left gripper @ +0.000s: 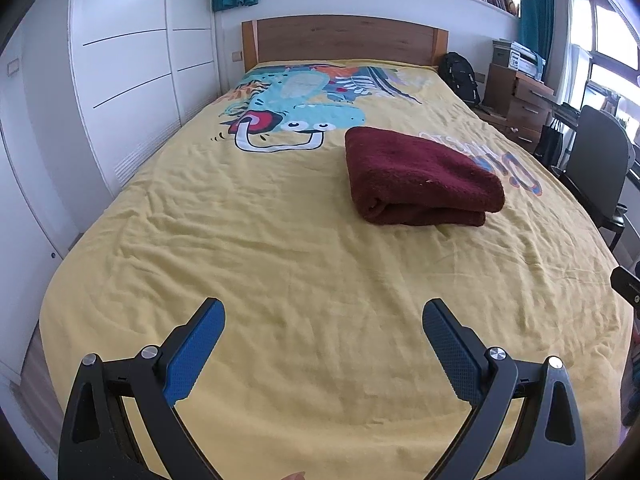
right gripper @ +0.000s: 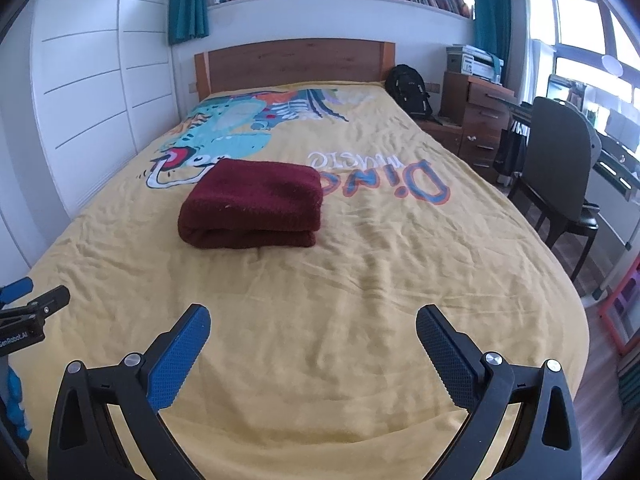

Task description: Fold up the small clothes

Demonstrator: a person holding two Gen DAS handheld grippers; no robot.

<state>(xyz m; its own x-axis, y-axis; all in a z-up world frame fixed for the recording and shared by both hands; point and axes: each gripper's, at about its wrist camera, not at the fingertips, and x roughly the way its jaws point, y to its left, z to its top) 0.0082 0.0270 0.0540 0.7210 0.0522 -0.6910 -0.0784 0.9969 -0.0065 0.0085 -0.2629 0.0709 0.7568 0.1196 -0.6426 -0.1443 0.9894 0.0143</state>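
Note:
A dark red fleecy garment (left gripper: pixel 420 178) lies folded into a thick rectangle on the yellow bed cover (left gripper: pixel 280 264); it also shows in the right wrist view (right gripper: pixel 256 210). My left gripper (left gripper: pixel 323 310) is open and empty, held over the near part of the bed, well short of the garment. My right gripper (right gripper: pixel 313 318) is open and empty too, also short of the garment. The left gripper's tip shows at the left edge of the right wrist view (right gripper: pixel 36 308).
White wardrobe doors (left gripper: pixel 120 80) run along the bed's left side. A wooden headboard (left gripper: pixel 344 38) stands at the far end. A black backpack (right gripper: pixel 408 88), a wooden drawer unit (right gripper: pixel 480 120) and a dark chair (right gripper: pixel 560 168) stand to the right of the bed.

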